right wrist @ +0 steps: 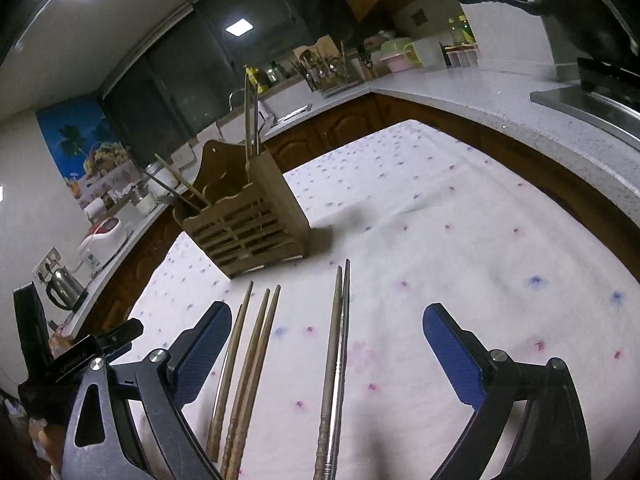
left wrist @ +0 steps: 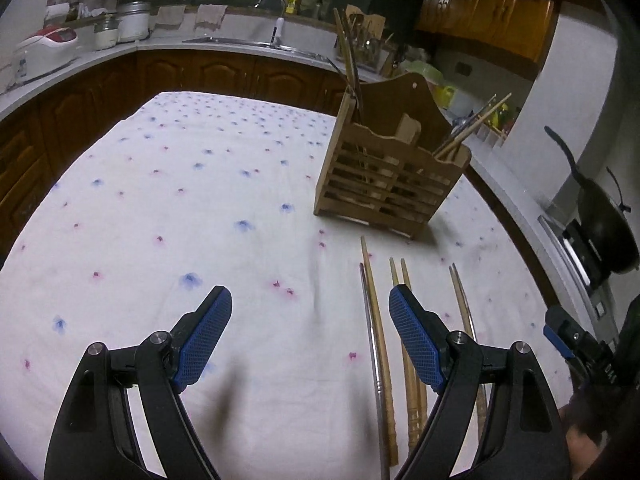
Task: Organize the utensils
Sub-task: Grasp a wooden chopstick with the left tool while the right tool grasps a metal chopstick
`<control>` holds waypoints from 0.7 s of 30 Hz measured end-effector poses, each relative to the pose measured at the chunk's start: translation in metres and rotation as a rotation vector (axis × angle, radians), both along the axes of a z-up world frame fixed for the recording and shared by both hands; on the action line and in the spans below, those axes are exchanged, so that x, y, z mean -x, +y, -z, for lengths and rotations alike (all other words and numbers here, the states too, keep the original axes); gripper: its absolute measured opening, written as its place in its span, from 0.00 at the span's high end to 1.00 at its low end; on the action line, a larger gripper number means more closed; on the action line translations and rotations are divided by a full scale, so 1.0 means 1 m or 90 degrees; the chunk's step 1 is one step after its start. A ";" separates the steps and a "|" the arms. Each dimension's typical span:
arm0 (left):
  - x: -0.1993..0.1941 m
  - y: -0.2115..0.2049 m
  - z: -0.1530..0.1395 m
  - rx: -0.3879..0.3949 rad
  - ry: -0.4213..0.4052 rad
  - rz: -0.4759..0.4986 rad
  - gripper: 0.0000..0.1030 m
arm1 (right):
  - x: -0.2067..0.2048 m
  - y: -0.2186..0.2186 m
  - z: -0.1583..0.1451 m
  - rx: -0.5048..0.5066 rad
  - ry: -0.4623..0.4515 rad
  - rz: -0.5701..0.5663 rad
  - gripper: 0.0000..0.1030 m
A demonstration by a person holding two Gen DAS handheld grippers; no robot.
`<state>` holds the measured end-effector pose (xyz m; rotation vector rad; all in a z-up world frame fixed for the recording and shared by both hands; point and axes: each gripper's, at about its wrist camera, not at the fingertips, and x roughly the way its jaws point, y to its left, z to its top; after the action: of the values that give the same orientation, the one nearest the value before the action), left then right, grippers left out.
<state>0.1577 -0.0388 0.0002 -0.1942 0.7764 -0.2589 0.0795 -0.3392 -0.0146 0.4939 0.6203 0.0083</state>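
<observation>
Both sets of jaws stand wide apart and grip nothing, the left gripper (left wrist: 310,312) and the right gripper (right wrist: 326,330) hanging tilted down over a table draped in a white cloth (left wrist: 160,208) dotted with blue and pink flowers. Loose chopsticks (right wrist: 256,360) lie on the cloth in a row, tips pointing toward a slatted wooden utensil holder (left wrist: 384,184) that stands upright farther back on the table, well apart from them. More chopsticks (left wrist: 468,132) already stick up out of the holder's two end compartments, leaning outward. In the right wrist view a wooden and metal pair (right wrist: 338,360) lies between the blue pads, while three wooden ones rest just beside the left-hand pad. In the left wrist view the same row lies around the right-hand pad (left wrist: 416,340), and the other gripper shows at the right edge. Around the table runs a kitchen: dark wood cabinets (left wrist: 168,76) under a pale counter, a sink with a tap (left wrist: 276,20), a rice cooker (left wrist: 48,44), a kettle (right wrist: 62,284), and a black wok (left wrist: 608,228) on the stove.
</observation>
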 end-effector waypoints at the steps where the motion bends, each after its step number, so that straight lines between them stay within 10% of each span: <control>1: -0.001 -0.002 0.001 -0.004 0.002 0.002 0.20 | -0.001 0.001 0.001 0.004 0.002 -0.002 0.06; 15: -0.021 -0.026 0.014 -0.044 0.033 0.038 0.24 | -0.028 0.011 0.019 0.023 0.077 -0.051 0.68; 21: -0.044 -0.041 0.018 -0.053 0.059 0.062 0.35 | -0.053 0.014 0.021 0.040 0.097 -0.072 0.76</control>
<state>0.2013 -0.0798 -0.0183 -0.0898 0.8885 -0.3108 0.1324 -0.3251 -0.0353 0.4003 0.7952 0.0578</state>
